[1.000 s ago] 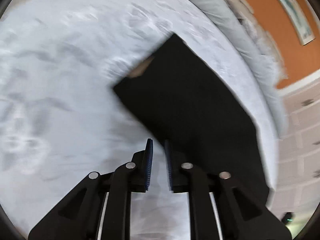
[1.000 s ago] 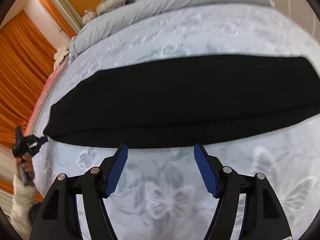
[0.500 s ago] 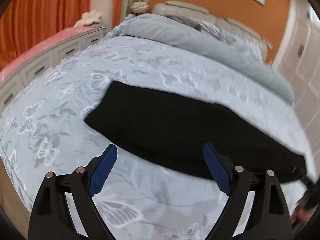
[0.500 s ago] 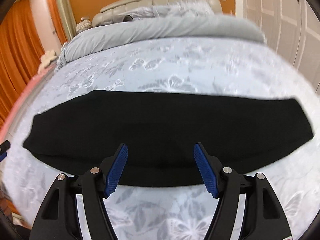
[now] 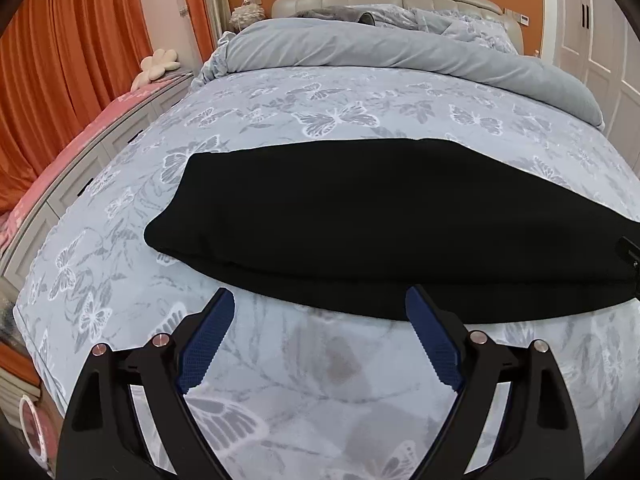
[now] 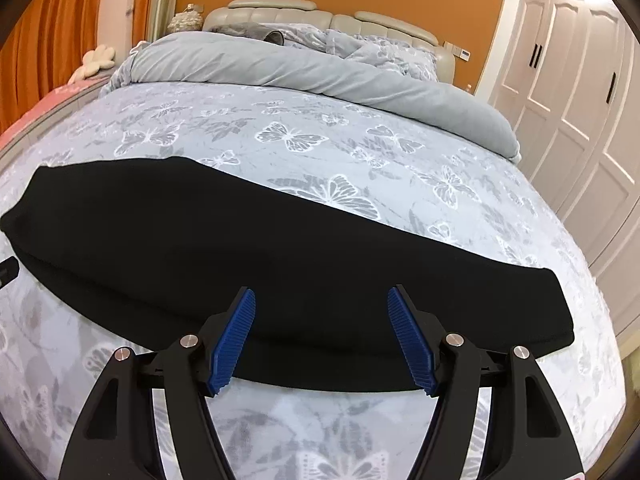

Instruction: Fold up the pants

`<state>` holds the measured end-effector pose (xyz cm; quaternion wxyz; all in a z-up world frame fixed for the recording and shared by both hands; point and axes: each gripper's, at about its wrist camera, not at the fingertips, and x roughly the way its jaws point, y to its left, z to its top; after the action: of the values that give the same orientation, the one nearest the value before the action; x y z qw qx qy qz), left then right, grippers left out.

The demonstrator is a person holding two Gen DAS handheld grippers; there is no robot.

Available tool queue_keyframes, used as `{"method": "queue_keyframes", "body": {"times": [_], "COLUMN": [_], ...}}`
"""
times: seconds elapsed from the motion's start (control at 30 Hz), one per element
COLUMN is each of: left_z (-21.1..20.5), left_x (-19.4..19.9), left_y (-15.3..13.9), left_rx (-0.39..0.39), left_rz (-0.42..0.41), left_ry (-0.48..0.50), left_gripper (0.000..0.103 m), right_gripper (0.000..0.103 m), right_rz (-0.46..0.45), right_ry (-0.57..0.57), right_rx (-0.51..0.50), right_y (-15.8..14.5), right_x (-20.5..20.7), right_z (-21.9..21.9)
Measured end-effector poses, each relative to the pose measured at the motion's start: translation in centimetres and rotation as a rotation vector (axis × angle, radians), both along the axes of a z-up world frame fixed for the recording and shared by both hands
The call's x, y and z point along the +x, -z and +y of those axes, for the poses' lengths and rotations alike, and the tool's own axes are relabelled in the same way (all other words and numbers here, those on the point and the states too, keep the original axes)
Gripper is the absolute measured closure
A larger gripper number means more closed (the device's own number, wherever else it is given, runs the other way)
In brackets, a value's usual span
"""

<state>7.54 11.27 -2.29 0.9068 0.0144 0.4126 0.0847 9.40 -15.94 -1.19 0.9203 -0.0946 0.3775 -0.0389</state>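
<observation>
The black pants (image 5: 360, 216) lie flat on the bed as one long folded strip running left to right, and show in the right wrist view too (image 6: 240, 248). My left gripper (image 5: 320, 308) is open and empty, held just short of the strip's near edge towards its left end. My right gripper (image 6: 322, 308) is open and empty over the near edge, towards the strip's right end. A bit of the right gripper shows at the right edge of the left wrist view (image 5: 630, 256).
The bed sheet (image 5: 320, 380) is pale blue with butterflies. A rolled grey duvet (image 5: 400, 48) lies across the head of the bed. An orange curtain (image 5: 60, 60) and pink-topped drawers (image 5: 60, 160) are on the left; white wardrobe doors (image 6: 580, 100) are on the right.
My left gripper went from nearly shut at the pants' end to wide open and pulled back level. My right gripper stayed open and rose, tilting up. The pants lie still.
</observation>
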Motion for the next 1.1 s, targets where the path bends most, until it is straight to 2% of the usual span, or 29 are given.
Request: {"method": "queue_keyframes", "body": {"times": [0.63,0.8,0.97,1.1], "left_z": [-1.0,-1.3,-1.2,-1.1], "left_x": [0.0,0.3,0.5,0.4], "left_y": [0.4,0.8,1.1,1.0], "left_rx": [0.046,0.068,0.075,0.078], "left_rz": [0.009,0.029,0.047,0.048], "left_ry": [0.010,0.009,-0.001,-0.001], "left_gripper": [0.018,0.018,0.018,0.018], "right_gripper": [0.036,0.036,0.036,0.036], "right_rz": [0.040,0.109,0.124,0.130], "right_ry": [-0.043,-0.165,-0.262,-0.273], "right_rx": [0.006,0.009,-0.046,-0.071], "right_y": [0.8,2.2,3.8,4.5], "right_x": [0.2,0.7,0.9,1.5], "right_z": [1.4,3.2,5.4,6.2]}}
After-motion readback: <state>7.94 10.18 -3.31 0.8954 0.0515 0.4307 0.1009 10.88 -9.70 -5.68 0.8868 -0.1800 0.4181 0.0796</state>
